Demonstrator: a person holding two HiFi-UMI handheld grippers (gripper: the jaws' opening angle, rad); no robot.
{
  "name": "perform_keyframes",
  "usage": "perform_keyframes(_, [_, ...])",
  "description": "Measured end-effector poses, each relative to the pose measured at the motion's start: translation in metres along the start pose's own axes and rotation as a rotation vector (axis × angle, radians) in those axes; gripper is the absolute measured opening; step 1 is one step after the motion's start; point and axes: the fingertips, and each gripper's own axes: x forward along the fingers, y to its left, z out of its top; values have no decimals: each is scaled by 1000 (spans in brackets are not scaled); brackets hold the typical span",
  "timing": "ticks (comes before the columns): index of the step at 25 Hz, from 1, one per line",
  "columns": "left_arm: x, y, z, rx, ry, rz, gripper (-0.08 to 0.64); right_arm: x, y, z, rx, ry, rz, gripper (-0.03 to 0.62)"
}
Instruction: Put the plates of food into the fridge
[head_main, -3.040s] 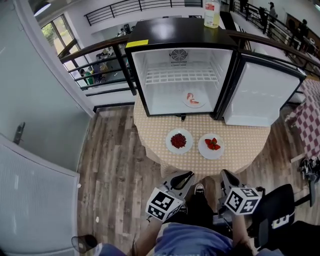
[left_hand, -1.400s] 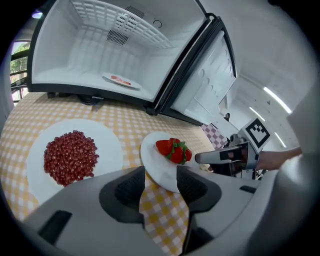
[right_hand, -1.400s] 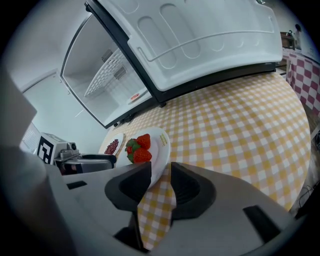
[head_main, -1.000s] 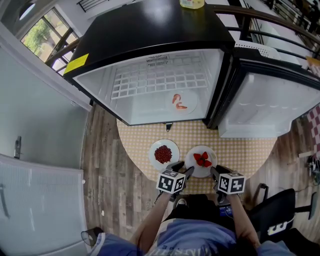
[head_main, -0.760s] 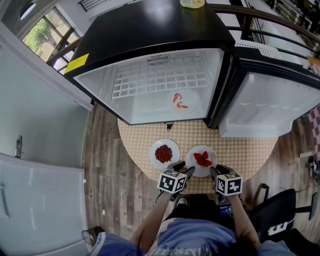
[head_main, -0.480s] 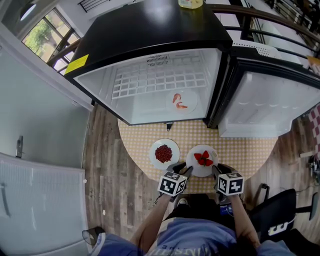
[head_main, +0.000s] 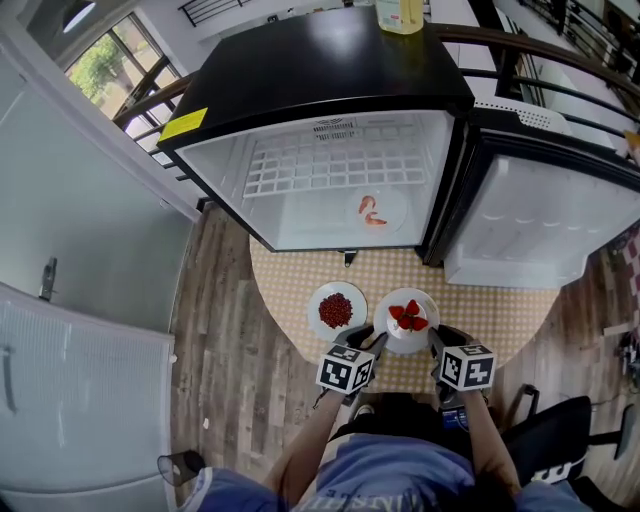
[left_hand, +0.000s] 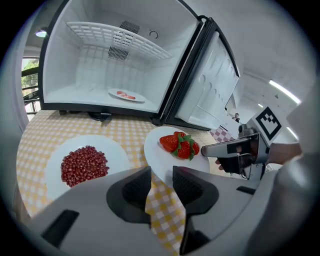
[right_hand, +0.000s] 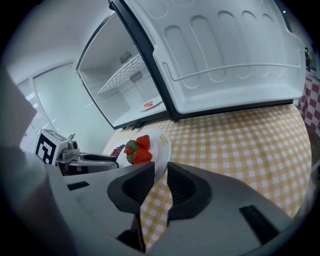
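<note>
Our left tongs (head_main: 371, 340) and right tongs (head_main: 437, 339) have just been closing and now clamp opposite rims of the white round plate of strawberries (head_main: 424, 300), on the yellow checked table (head_main: 490, 310) before the open black fridge (head_main: 330, 70). Next to it, equally far from the fridge, the white plate of dark red seeds (head_main: 352, 293) waits untouched. One plate with pink food (head_main: 396, 200) already lies inside the fridge, so we judge two are left.
</note>
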Motion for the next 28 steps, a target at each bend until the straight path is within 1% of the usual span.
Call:
perform_keyframes(7, [-14,8,9,-29,-61,54,143,6,14,17,-58,-5,49,87])
perform_keyframes(11, [-25,13,15,-41,-99,91,143,7,24,25,-78,-9,86,87])
perform_keyframes(17, [-41,16,20,-49,-133,131,143,7,38,32,-100,-15,119,87])
perform_keyframes(22, [-52,16,25,-48,-164,149,143,4,47,40,-111,-31,127,87])
perform_keyframes(28, [-57,24,27,-54,-179,145,143,5,57,46,-124,-34,114,86])
